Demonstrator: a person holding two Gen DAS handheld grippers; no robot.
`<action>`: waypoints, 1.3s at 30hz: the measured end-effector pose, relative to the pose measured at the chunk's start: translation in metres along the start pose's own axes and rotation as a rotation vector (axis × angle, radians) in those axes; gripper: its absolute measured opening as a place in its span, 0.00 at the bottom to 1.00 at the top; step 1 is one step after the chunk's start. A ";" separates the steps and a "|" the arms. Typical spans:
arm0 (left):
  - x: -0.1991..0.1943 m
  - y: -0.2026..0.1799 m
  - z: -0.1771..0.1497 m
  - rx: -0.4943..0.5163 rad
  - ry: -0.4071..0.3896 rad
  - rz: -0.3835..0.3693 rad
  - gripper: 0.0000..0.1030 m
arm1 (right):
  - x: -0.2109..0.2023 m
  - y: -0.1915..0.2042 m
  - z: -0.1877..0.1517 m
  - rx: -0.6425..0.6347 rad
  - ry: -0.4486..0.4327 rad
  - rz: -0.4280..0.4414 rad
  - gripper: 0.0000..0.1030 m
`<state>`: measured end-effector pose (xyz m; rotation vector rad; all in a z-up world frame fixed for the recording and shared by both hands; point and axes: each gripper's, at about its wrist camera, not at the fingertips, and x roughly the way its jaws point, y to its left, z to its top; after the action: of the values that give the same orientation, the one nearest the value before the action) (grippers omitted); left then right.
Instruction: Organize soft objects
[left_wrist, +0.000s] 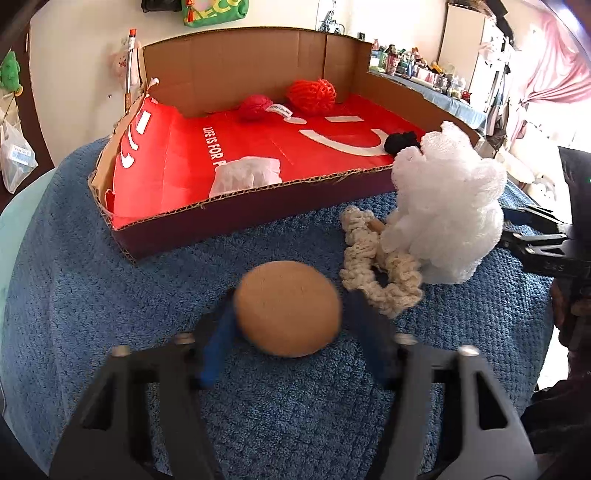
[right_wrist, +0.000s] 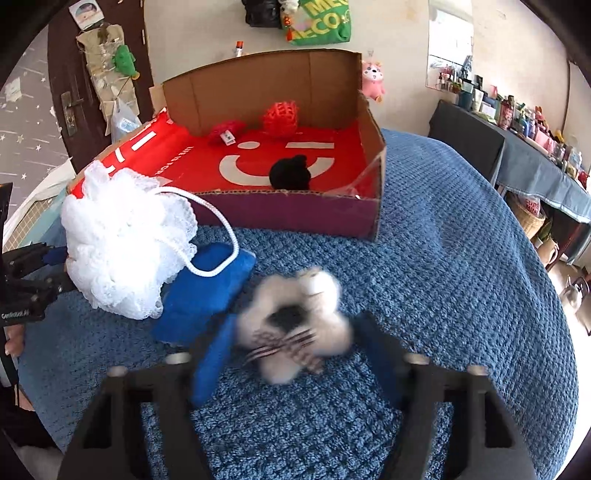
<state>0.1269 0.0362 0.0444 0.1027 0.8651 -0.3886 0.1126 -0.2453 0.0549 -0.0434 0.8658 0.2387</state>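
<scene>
Tan pad (left_wrist: 288, 308) is clasped by left gripper (left_wrist: 291, 332); fluffy scrunchie (right_wrist: 291, 325) is clasped by right gripper (right_wrist: 295, 343); both are judged bound for the far cardboard box (left_wrist: 258, 206).

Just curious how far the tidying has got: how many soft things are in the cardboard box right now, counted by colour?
Red: 2 (dark red bundle, orange-red mesh ball)
Black: 1 (black bundle)
White: 1 (white mesh piece)
Total: 4
</scene>
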 end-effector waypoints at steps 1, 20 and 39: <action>-0.001 -0.001 0.000 0.004 -0.003 0.001 0.49 | -0.003 0.001 0.000 -0.004 -0.013 0.000 0.52; -0.012 -0.004 0.001 0.018 -0.045 -0.021 0.49 | -0.028 -0.005 0.005 0.044 -0.093 0.068 0.17; -0.019 -0.007 0.000 0.032 -0.054 -0.036 0.49 | -0.040 -0.014 0.008 0.148 -0.094 0.263 0.11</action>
<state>0.1135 0.0351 0.0590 0.1064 0.8088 -0.4369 0.0962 -0.2655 0.0897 0.2192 0.7926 0.4184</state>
